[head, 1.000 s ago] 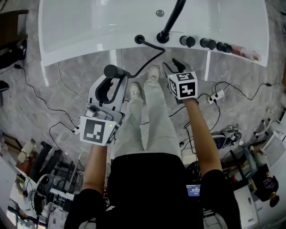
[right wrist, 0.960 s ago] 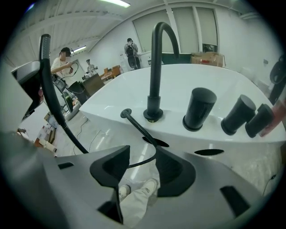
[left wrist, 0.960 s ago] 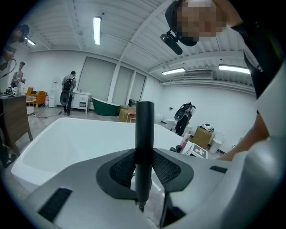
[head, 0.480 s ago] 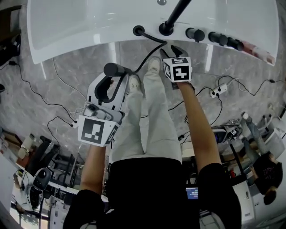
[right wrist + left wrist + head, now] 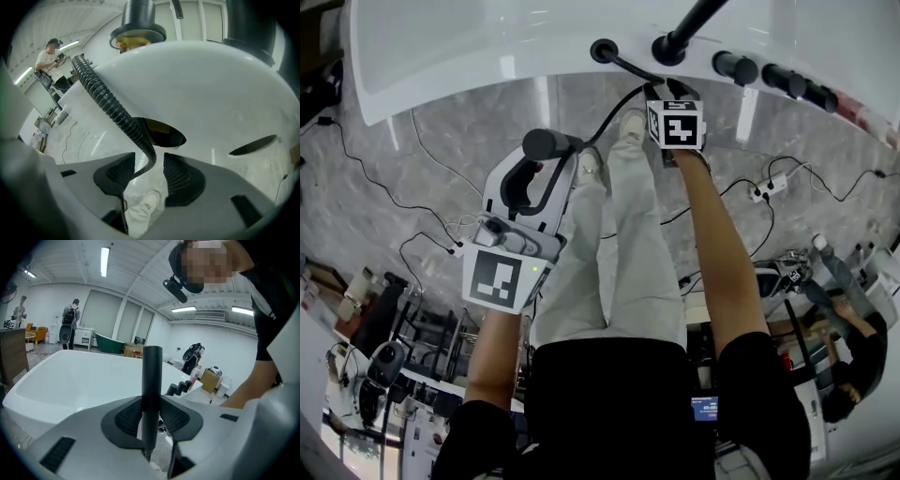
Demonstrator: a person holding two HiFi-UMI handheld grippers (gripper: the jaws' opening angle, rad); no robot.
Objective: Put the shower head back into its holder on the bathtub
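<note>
The shower head (image 5: 546, 144) (image 5: 152, 390) is off the bathtub (image 5: 441, 56), at about eleven o'clock from the middle of the head view. It stands upright between the jaws of the left gripper (image 5: 542, 169) (image 5: 151, 416), whose ribbed pads (image 5: 126, 416) are clamped on its black handle.

Its holder (image 5: 603, 50), a black ring in the tub rim, lies at one o'clock from the shower head. The ribbed black hose (image 5: 617, 105) (image 5: 110, 105) runs from that ring and curves back to the handle.

The right gripper (image 5: 666, 86) (image 5: 149, 161) hangs at five o'clock from the holder, just beside the tub wall. Its jaws have just been opening and stand wide. The hose passes between them, ungripped.

At three o'clock from the holder stands the black faucet (image 5: 675, 42), and the knobs (image 5: 736, 67) are farther along.
</note>
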